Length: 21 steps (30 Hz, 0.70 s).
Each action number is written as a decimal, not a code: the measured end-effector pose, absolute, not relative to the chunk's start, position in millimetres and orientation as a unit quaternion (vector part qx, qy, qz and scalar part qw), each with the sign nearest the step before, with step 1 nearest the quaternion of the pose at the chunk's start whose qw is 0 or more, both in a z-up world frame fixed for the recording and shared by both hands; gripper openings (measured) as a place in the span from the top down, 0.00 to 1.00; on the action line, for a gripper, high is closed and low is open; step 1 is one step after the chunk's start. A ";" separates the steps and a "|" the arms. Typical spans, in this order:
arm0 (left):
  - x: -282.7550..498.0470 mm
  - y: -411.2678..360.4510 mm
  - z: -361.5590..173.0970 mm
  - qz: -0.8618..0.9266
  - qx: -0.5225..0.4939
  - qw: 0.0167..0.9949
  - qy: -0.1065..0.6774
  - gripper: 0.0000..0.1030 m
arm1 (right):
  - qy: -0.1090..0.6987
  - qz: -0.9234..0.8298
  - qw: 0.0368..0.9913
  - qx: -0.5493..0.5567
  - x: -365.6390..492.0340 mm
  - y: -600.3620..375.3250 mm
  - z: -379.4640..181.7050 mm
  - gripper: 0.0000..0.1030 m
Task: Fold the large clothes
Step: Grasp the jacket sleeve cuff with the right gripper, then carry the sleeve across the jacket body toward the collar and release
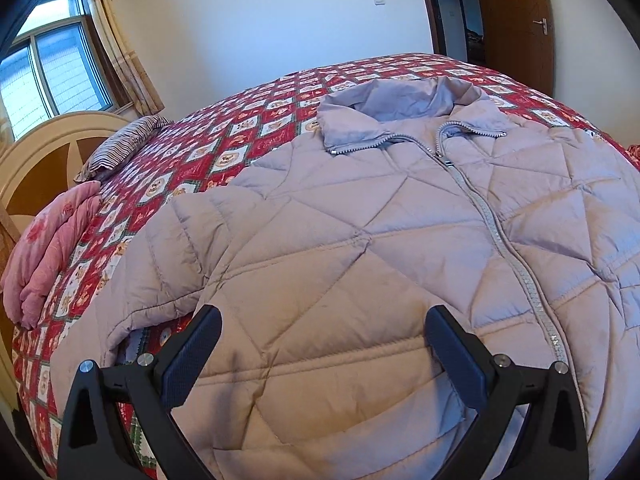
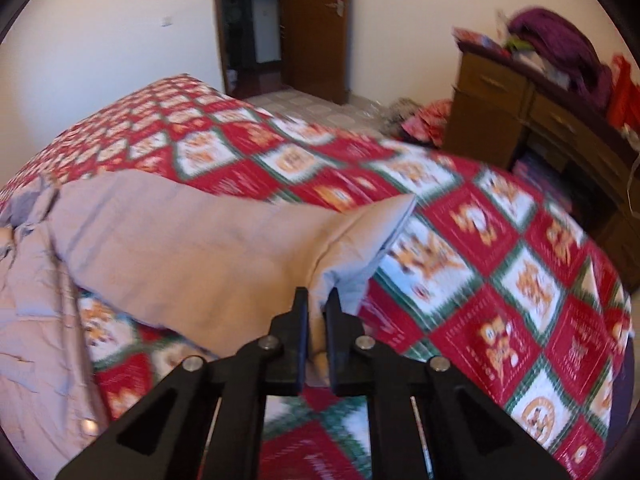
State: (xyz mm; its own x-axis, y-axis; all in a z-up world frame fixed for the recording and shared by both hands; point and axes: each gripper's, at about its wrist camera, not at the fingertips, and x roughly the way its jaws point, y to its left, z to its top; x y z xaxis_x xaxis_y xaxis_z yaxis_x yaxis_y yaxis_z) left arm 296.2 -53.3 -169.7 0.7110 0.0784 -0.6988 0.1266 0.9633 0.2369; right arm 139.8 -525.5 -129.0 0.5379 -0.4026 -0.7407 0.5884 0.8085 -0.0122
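Pinching the sleeve (image 2: 224, 240) in my right gripper (image 2: 316, 300), I am lifting it; the jacket (image 1: 360, 220) body is lying leftward. My left gripper (image 1: 324, 320) is hovering wide open over the hem.

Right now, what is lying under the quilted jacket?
The quilted jacket lies on the red patterned bedspread. The right gripper lifts its sleeve, exposing bedspread beneath. Anything under the jacket body is covered.

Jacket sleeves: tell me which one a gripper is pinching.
The right sleeve; the right gripper is shut on it, lifted. The left sleeve lies flat, ungripped.
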 end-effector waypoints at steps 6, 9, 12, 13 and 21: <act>300.3 -46.6 -166.3 -0.009 0.143 0.915 0.376 0.01 | 0.373 -0.220 0.899 0.064 179.5 -461.8 -101.9 0.92; 302.9 -39.9 -163.5 -0.008 0.140 0.914 0.380 0.01 | 0.371 -0.176 0.911 0.043 205.9 -420.3 -97.6 0.92; 303.5 -24.9 -158.7 -0.005 0.132 0.916 0.379 0.01 | 0.373 -0.136 0.918 0.023 228.8 -378.4 -102.4 0.92; 303.5 -19.1 -157.4 0.002 0.131 0.917 0.378 0.01 | 0.374 -0.120 0.919 0.018 236.6 -363.0 -105.4 0.92; 305.3 20.3 -150.4 0.041 0.121 0.914 0.384 0.01 | 0.387 -0.025 0.922 -0.012 282.6 -263.2 -144.7 0.91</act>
State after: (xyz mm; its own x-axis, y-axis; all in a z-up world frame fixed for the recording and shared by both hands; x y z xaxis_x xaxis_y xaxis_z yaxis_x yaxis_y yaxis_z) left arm 305.3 20.3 -150.4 0.7017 0.1684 -0.6923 0.0178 0.9672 0.2534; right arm 282.6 -263.2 -144.7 0.6991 -0.0555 -0.7129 0.0375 0.9985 -0.0410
